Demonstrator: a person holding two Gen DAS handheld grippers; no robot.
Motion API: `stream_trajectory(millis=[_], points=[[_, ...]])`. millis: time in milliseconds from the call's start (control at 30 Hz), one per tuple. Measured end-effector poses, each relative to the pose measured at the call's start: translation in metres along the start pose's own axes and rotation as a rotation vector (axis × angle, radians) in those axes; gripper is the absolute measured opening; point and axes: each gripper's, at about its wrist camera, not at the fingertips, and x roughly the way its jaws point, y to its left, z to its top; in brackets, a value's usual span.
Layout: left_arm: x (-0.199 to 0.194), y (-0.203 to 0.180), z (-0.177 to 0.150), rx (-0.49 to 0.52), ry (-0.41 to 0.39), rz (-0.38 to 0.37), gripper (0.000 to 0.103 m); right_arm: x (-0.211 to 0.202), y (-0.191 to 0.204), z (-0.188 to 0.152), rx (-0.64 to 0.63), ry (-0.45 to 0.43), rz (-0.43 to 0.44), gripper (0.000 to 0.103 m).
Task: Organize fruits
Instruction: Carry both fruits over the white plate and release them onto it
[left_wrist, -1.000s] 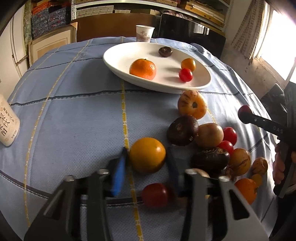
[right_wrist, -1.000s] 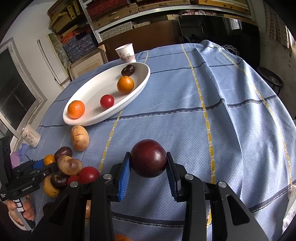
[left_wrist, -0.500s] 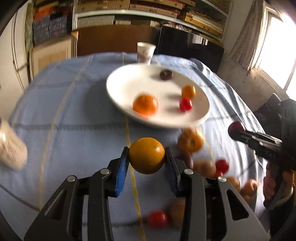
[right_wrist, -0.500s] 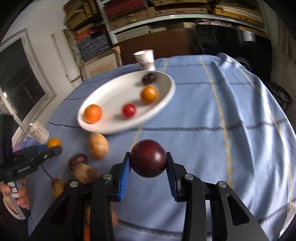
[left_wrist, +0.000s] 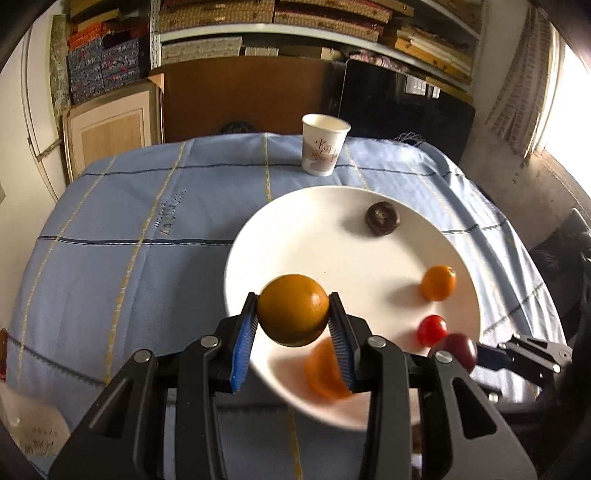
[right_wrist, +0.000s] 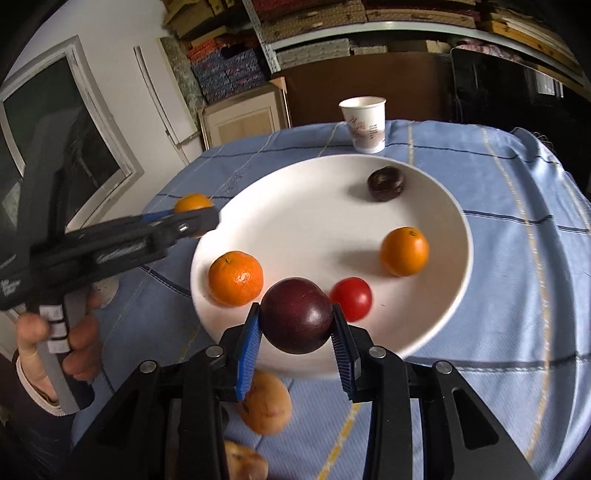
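Fruits: 4 already lie on the plate (right_wrist: 436, 332); the left gripper (left_wrist: 293, 325) grips an orange (left_wrist: 293, 310) over its rim, the right gripper (right_wrist: 296, 326) clamps a plum (right_wrist: 296, 315) above its near edge; brown fruits (right_wrist: 264, 402) remain on the cloth
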Motion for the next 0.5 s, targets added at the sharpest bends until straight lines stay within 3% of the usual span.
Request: stream_trajectory(millis=[133, 167, 200, 267, 367, 500], points=[[0.019, 0.000, 0.000, 0.005, 0.032, 0.017, 0.038, 0.007, 0.002, 0.002, -0.017, 0.008, -0.008, 0.039], [0.020, -0.001, -0.001, 0.004, 0.038, 0.026, 0.047, 0.007, 0.003, 0.002, -0.012, 0.009, -0.009, 0.039], [0.020, -0.001, -0.001, 0.005, 0.041, 0.032, 0.071, 0.004, 0.002, 0.002, -0.002, 0.011, -0.004, 0.039], [0.004, -0.002, -0.003, 0.001, -0.001, 0.052, 0.091, -0.006, 0.002, 0.002, 0.002, -0.001, 0.007, 0.041], [-0.030, -0.006, -0.006, 0.019, -0.070, 0.053, 0.095, -0.036, 0.005, 0.003, -0.013, -0.077, -0.004, 0.053], [-0.072, -0.008, -0.030, 0.001, -0.118, 0.025, 0.098, -0.072, 0.007, -0.010, -0.030, -0.145, -0.031, 0.060]])
